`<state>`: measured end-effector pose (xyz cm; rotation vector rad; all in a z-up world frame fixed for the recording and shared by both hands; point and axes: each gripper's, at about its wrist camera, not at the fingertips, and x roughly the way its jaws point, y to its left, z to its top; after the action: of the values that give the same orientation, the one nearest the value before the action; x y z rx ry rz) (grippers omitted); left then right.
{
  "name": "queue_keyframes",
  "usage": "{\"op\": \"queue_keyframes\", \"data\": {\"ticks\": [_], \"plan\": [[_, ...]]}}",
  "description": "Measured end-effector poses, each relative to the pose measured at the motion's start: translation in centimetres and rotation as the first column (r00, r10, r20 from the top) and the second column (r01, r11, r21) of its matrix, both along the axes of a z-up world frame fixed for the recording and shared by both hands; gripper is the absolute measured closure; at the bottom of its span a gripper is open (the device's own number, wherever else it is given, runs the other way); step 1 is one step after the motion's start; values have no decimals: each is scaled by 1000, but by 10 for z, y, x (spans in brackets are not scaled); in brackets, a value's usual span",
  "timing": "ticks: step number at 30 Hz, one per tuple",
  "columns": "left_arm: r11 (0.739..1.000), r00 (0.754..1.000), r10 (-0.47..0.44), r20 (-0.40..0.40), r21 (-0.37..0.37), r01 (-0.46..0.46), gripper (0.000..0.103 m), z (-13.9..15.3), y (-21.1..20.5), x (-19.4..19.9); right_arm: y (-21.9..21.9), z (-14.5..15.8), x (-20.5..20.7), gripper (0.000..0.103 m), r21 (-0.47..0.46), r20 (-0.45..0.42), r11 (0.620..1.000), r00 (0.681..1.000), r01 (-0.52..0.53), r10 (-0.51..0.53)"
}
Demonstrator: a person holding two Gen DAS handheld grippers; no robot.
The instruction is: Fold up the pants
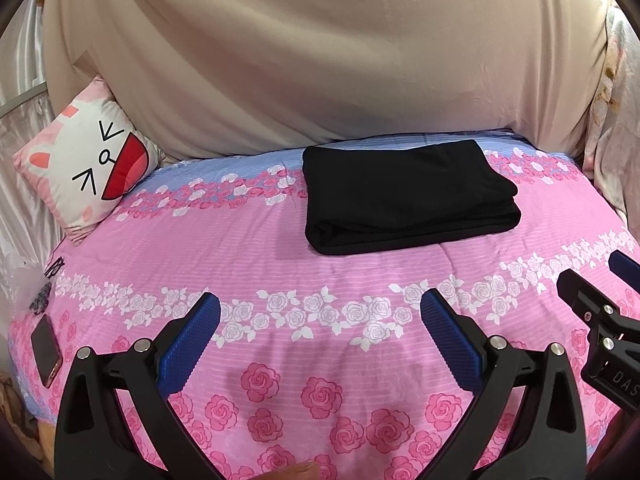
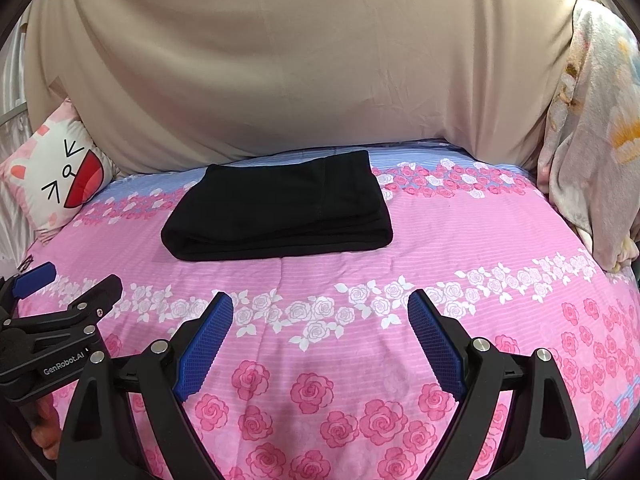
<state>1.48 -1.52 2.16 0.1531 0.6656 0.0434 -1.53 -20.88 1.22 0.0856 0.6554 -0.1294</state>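
Left tool (image 1: pixel 320 312): released — its two blue-padded fingers (image 1: pixel 192 340) stand wide apart with nothing between them, poised over the near part of the bed.
Right tool (image 2: pixel 320 312): also released, fingers spread wide and empty, over the same rose-printed stretch; it sits just beside the left tool, each showing at the edge of the other's view.
Hand: a bit of a fingertip seems to show at the bottom edge of the left wrist view, too cropped to be sure.
Bedspread (image 1: pixel 280 248): pink with bands of white and pink roses, a blue strip along the far side.
Pants (image 1: pixel 408 196): black, folded into a thick rectangle with stacked layers showing along the near edge — lying flat on the far half of the bed, well apart from both tools.
Pillow (image 1: pixel 86 168): cat-face cushion propped at the far left corner.
Phone (image 1: pixel 46 350): dark, lying at the left edge of the bed.
Backdrop (image 1: pixel 320 48): beige cloth draped behind the bed.
Floral fabric (image 2: pixel 592 152): pale, bunched at the right.
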Motion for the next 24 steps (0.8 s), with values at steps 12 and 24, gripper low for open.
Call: {"op": "queue_keyframes", "data": {"ticks": [12, 24], "plan": [[1000, 999, 2, -34, -11, -2, 5, -7, 0, 7, -2, -2, 1, 16, 3, -5, 1000, 1000, 1, -1], [1000, 997, 15, -75, -8, -16, 5, -25, 3, 11, -3, -8, 2, 16, 4, -23, 1000, 1000, -5, 5]]}}
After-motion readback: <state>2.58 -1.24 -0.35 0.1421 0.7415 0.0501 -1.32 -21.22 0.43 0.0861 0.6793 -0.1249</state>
